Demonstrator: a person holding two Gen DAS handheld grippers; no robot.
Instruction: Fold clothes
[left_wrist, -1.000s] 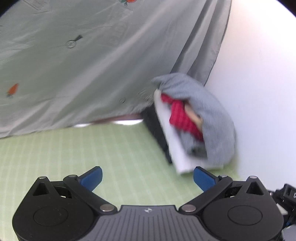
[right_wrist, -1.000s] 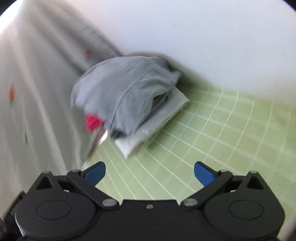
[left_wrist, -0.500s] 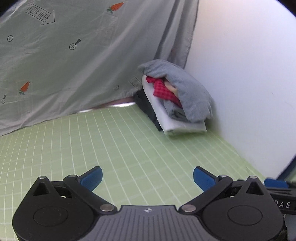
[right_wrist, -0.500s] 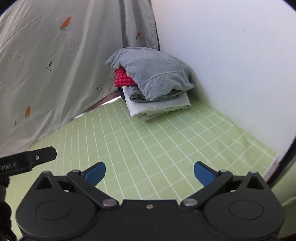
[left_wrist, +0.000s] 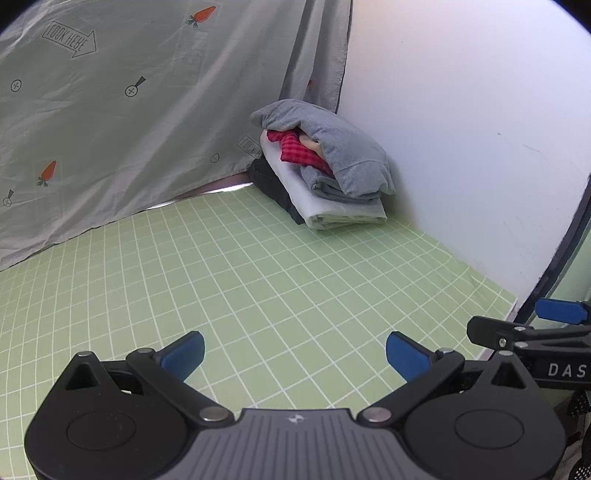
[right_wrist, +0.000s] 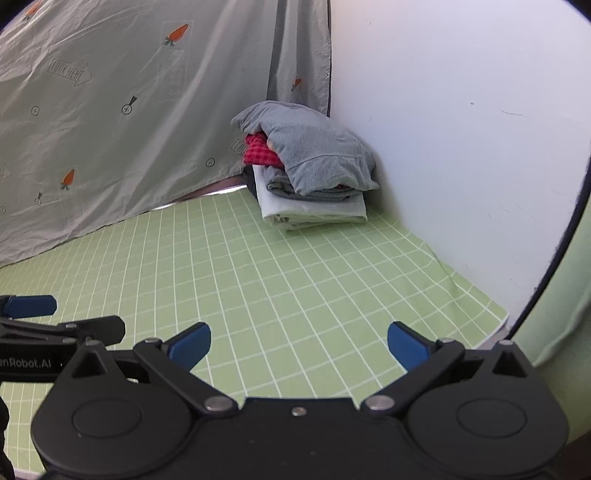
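Item: my left claw (left_wrist: 293, 350), fingers spread wide, nothing between them, held over the green checked cloth (left_wrist: 258, 280). 
Item: my right claw (right_wrist: 298, 345), likewise spread and bare, just beside the left one and level with it. 
Item: pile of clothes (left_wrist: 325, 173), far corner, where the white wall (left_wrist: 461, 129) meets the grey carrot-print curtain (left_wrist: 129, 110). Grey garment (right_wrist: 314, 155) slumped on top; red checked piece (right_wrist: 258, 153) poking out beneath; pale folded layers and a dark one at the bottom. 
Item: open cloth, wide and bare between claws and pile. Right edge of the cloth runs along the wall; its near right corner (right_wrist: 495, 314) ends just beside my right claw.
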